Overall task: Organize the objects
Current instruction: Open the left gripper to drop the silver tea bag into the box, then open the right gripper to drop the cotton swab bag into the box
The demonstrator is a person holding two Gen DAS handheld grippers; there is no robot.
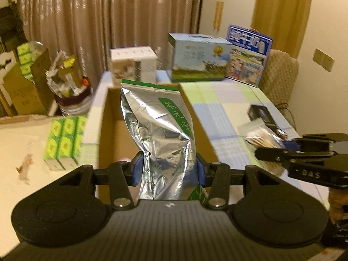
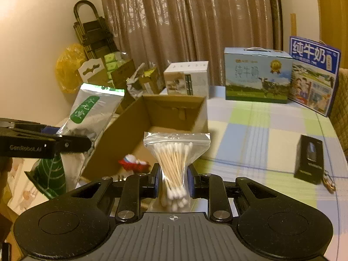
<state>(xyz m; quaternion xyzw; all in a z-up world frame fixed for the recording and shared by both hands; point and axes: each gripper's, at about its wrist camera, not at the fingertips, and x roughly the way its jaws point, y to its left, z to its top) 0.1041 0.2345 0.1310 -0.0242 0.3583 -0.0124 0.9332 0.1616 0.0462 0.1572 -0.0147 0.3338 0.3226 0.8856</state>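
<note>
My left gripper (image 1: 168, 169) is shut on a silver foil pouch (image 1: 156, 126) with a green label and holds it above the open cardboard box (image 1: 113, 134). The pouch also shows in the right wrist view (image 2: 87, 117), left of the box (image 2: 130, 126). My right gripper (image 2: 174, 181) is shut on a clear zip bag of cotton swabs (image 2: 174, 163), held in front of the box. That bag shows at the right in the left wrist view (image 1: 261, 139). A small red and white item (image 2: 132, 163) lies inside the box.
A checked tablecloth (image 2: 250, 134) covers the table. A black box (image 2: 308, 161) lies at the right with a small metal item beside it. Two milk cartons (image 2: 256, 74) and a white box (image 2: 187, 78) stand at the back. Green packs (image 1: 63, 139) sit left of the box.
</note>
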